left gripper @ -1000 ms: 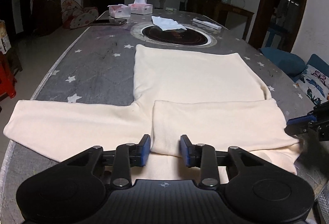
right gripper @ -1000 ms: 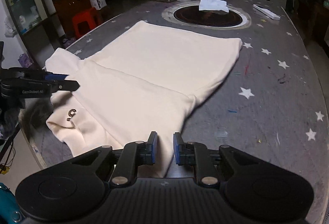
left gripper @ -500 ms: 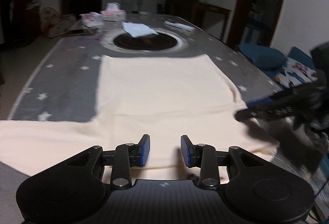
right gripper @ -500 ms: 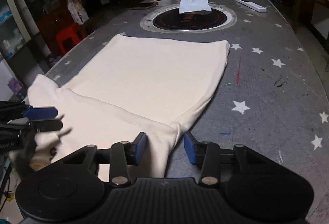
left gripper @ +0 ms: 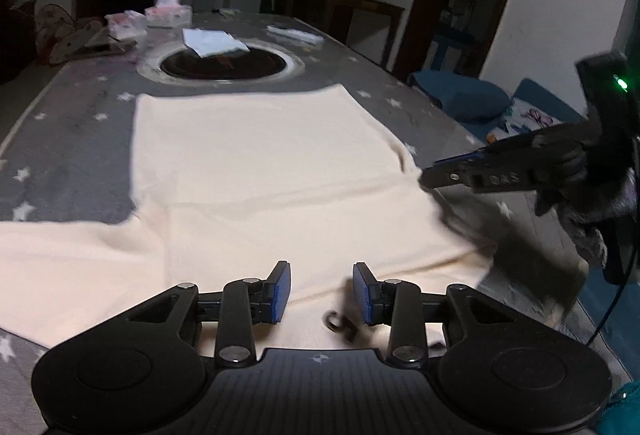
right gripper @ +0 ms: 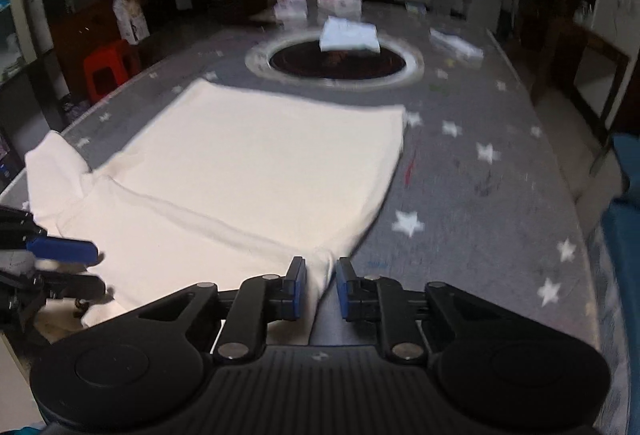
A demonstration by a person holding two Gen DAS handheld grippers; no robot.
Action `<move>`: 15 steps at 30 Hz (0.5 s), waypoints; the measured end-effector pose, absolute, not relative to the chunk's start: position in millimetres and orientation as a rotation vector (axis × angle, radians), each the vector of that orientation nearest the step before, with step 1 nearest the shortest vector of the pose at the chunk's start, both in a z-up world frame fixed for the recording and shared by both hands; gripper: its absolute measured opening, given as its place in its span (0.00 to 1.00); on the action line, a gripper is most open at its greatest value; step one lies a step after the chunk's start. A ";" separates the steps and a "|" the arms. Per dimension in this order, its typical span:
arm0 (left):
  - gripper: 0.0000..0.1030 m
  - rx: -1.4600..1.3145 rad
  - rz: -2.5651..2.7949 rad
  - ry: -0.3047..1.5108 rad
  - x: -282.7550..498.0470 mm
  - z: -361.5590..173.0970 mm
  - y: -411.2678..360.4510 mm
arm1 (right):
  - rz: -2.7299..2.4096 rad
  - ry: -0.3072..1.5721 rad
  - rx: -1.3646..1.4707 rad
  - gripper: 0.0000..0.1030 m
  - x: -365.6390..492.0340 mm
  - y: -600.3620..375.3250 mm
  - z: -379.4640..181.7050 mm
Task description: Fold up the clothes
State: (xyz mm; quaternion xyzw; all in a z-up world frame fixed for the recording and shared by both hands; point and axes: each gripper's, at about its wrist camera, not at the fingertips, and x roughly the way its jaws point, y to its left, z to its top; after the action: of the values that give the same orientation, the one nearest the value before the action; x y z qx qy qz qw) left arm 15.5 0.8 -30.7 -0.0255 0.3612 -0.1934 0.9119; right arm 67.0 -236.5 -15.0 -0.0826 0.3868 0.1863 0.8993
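I see the cream knit sweater [left gripper: 256, 171] flat on the grey star-patterned bench [right gripper: 480, 195]. My left hand-held gripper [left gripper: 321, 293] hovers released, jaws just widening; my right hand-held gripper [right gripper: 321, 289], jaws just narrowing, straddles the sweater's edge unclamped.

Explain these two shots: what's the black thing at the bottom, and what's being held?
No robot: a person holds a two-finger gripper in each hand, each with a fisheye camera looking along its fingers. One picture is from the left gripper, the other from the right gripper. A cream garment lies flat on the star-patterned table; tissue boxes stand beyond. The left jaws, just opening, hover empty over it. The right jaws have just been closing with the garment's edge between them, but a gap shows, so no firm grip yet.
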 end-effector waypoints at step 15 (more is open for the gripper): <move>0.38 -0.156 -0.102 0.764 44.2 -42.7 95.0 | 0.468 0.823 -0.204 0.15 84.8 -226.5 -33.5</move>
State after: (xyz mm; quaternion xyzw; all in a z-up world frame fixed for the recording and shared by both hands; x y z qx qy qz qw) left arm 44.2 95.0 -42.7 -0.0760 0.3721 -0.0496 0.9237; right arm 84.8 -226.5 -33.5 -0.0981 0.3957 0.2248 0.8850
